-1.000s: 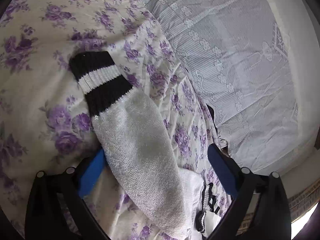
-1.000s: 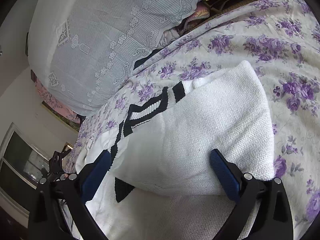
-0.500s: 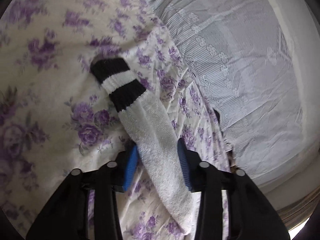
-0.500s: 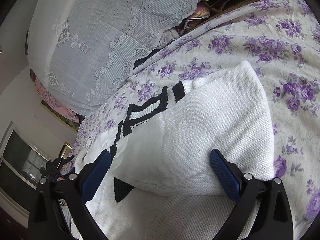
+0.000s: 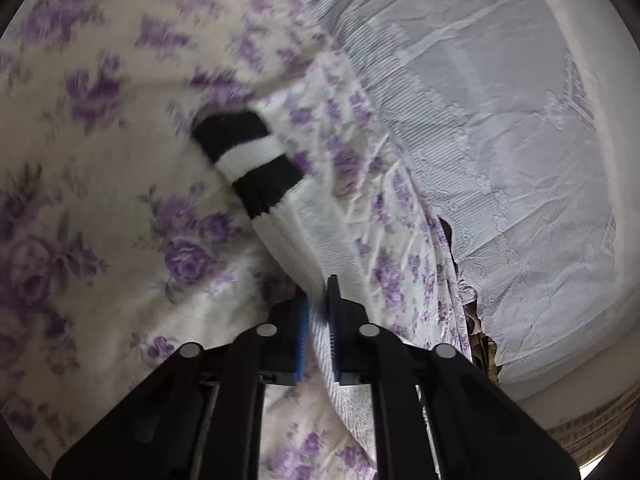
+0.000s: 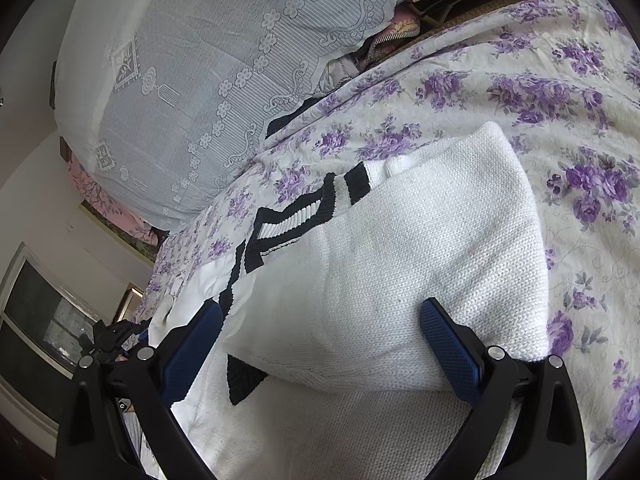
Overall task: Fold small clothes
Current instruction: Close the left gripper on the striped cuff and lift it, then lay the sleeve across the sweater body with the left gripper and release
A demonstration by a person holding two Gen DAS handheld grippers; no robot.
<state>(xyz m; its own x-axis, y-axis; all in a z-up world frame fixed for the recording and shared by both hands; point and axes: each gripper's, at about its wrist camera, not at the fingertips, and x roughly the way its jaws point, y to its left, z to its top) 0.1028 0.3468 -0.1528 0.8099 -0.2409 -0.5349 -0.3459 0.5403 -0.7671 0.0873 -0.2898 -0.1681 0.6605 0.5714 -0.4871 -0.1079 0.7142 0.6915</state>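
One sleeve looked already folded over the white sweater lying on the floral bedspread; your right gripper hung wide open over it, gripping nothing, while your left gripper had just closed on the other sleeve, not yet folded in.
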